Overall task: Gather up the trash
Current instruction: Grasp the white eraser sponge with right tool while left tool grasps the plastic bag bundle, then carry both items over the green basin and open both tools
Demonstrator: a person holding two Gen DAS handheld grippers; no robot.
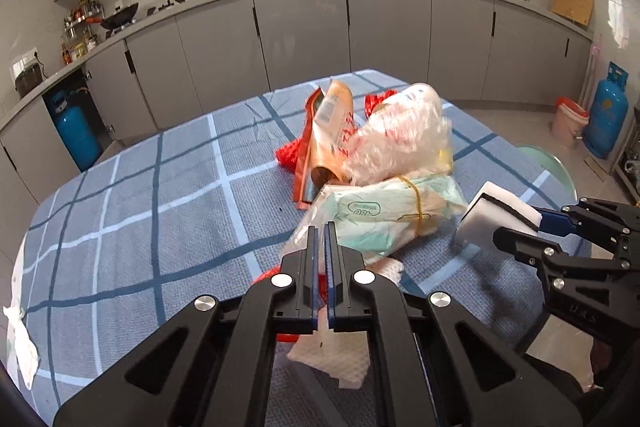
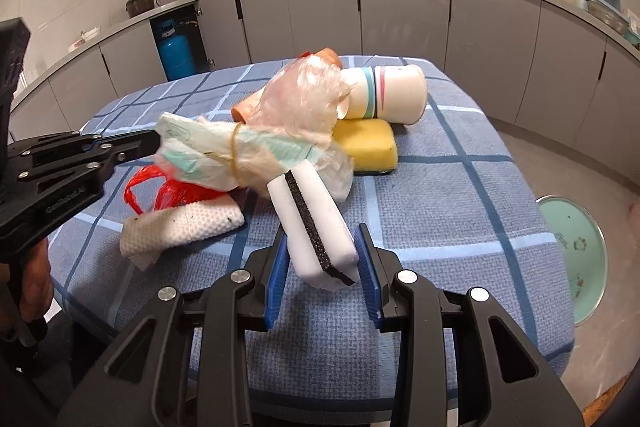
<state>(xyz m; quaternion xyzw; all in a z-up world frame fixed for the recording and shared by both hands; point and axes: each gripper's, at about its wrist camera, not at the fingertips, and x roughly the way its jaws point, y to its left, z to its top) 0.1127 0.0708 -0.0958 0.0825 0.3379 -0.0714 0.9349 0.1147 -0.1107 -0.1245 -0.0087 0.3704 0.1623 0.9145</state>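
Observation:
A pile of trash lies on the blue checked tablecloth (image 1: 132,211): a clear bag of tissue packs bound with a rubber band (image 1: 384,219) (image 2: 224,155), an orange wrapper (image 1: 328,131), crumpled clear plastic (image 1: 404,135), a paper cup (image 2: 388,93), a yellow sponge (image 2: 368,143), a red plastic bag (image 2: 168,191) and a white paper towel (image 2: 184,227). My left gripper (image 1: 320,231) is shut on the edge of the tissue bag. My right gripper (image 2: 322,251) is shut on a white sponge with a black stripe (image 2: 312,227) (image 1: 496,211).
A green-lidded bin (image 2: 576,247) stands on the floor right of the table. A crumpled tissue (image 1: 20,339) hangs at the table's left edge. Grey kitchen cabinets (image 1: 304,31) run behind, with blue gas cylinders (image 1: 606,115) beside them.

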